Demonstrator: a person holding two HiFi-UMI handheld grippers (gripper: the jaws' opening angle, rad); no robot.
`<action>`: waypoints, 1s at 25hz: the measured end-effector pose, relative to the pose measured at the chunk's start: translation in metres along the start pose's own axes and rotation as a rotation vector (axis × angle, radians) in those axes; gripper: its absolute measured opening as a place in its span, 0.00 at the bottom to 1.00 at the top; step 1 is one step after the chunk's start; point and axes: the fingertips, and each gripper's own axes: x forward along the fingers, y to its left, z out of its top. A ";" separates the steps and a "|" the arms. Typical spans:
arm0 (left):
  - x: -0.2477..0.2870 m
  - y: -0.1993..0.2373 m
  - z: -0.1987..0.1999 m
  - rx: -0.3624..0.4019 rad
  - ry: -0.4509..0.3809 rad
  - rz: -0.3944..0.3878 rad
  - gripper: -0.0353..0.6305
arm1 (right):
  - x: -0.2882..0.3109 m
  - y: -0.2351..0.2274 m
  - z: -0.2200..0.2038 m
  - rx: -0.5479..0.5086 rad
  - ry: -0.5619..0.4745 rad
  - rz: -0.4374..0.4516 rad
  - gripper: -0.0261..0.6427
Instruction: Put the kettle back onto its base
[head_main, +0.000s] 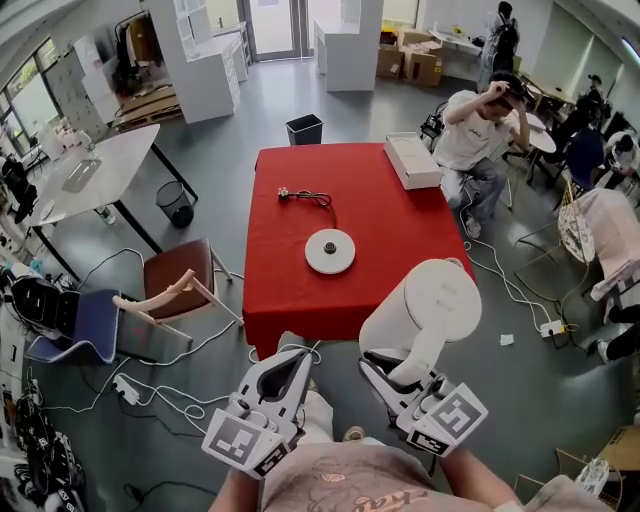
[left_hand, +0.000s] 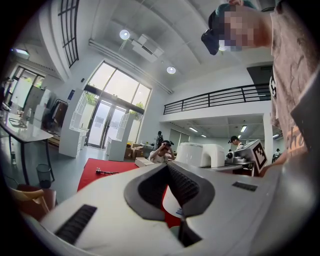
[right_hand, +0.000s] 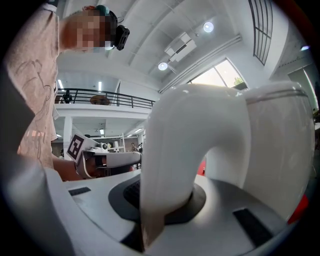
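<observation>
Head view showed the right tool (head_main: 392, 372) clamped on the kettle (head_main: 425, 310) handle; the base (head_main: 330, 251) lay farther left on the desk (head_main: 290, 290). The left tool (head_main: 290, 358) was closed, empty.

Hand-held gripper (left_hand: 168, 166), jaws together, faces the red table (left_hand: 95, 174).

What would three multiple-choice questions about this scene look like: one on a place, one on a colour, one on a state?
1. Where is the round base? A: on the floor; B: mid-table; C: on a chair.
2. What colour is the table? A: blue; B: green; C: red.
3. How is the kettle? A: seated on its base; B: lying on the floor; C: held by its handle in the right gripper.
Answers: B, the white disc lies in the tabletop's middle; C, the top is red; C, the jaws clamp the handle, away from the base.
</observation>
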 end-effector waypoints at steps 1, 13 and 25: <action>0.005 0.006 0.001 -0.001 0.003 -0.006 0.06 | 0.006 -0.003 0.001 0.001 -0.001 -0.002 0.12; 0.059 0.078 0.022 0.001 0.009 -0.093 0.06 | 0.076 -0.046 0.027 0.005 -0.002 -0.056 0.12; 0.089 0.123 0.026 0.007 0.033 -0.192 0.06 | 0.115 -0.069 0.040 0.037 -0.031 -0.140 0.12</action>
